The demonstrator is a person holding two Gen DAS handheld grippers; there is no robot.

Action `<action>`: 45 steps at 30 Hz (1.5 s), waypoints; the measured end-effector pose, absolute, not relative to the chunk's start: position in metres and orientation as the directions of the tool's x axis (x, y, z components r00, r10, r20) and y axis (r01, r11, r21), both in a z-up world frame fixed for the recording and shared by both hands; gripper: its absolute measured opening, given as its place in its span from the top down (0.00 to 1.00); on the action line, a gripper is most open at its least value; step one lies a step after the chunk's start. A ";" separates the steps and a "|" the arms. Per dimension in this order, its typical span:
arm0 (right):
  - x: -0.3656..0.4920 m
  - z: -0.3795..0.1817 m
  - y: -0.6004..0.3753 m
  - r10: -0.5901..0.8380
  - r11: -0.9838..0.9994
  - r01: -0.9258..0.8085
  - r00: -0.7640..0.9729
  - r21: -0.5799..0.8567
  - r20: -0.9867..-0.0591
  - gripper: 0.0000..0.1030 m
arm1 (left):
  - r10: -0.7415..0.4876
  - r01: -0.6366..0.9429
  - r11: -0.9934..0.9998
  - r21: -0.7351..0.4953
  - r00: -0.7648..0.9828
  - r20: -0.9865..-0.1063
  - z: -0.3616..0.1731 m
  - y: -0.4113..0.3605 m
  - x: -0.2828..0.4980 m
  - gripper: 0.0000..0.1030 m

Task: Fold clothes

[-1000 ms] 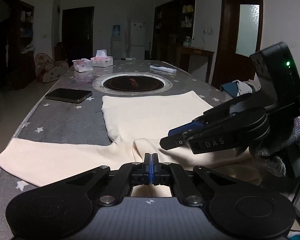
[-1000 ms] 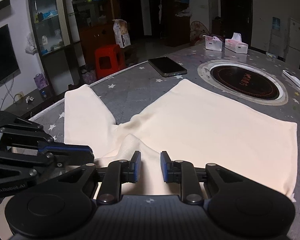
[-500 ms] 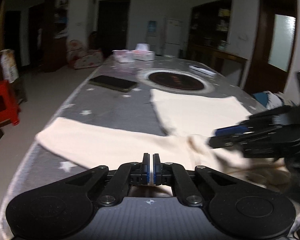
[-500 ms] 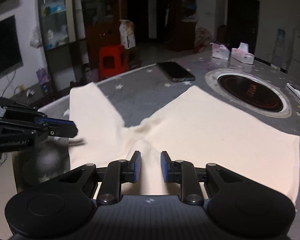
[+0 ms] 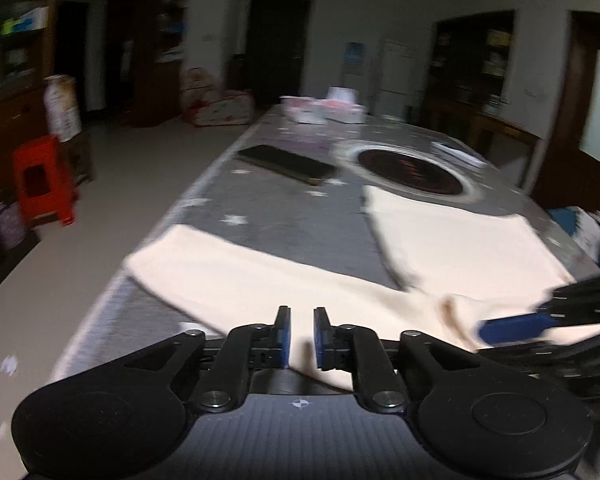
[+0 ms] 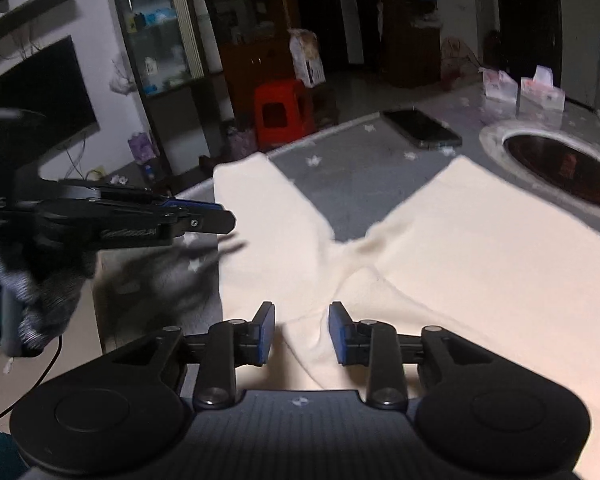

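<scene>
Now we hover both grippers over a cream long-sleeved top (image 6: 480,264) spread on the star-patterned table (image 6: 352,184), left gripper (image 5: 299,334) and right gripper (image 6: 302,334) each just parting, gripping nothing, seemingly to reposition for folding the sleeve (image 5: 228,276).

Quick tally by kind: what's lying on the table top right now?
Cream garment: 1
Black phone: 1
Tissue boxes: 2
White remote: 1
Total: 5
</scene>
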State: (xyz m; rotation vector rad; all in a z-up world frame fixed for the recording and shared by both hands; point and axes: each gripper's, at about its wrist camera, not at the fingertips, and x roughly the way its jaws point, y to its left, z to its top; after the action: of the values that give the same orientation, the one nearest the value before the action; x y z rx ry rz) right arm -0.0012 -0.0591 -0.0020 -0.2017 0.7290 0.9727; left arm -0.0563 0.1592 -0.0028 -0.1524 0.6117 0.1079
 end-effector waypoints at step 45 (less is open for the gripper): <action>-0.023 0.031 -0.123 0.661 0.653 -0.745 0.471 0.138 -0.584 0.66 | 0.201 -0.377 0.901 -0.214 0.800 -0.566 -0.003 0.237 -0.016 0.93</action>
State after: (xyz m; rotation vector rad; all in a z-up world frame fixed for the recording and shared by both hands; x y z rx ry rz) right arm -0.0231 -0.1227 0.0307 -0.1424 0.6495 0.8642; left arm -0.0155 0.2370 -0.0031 -0.3270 0.5645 0.3161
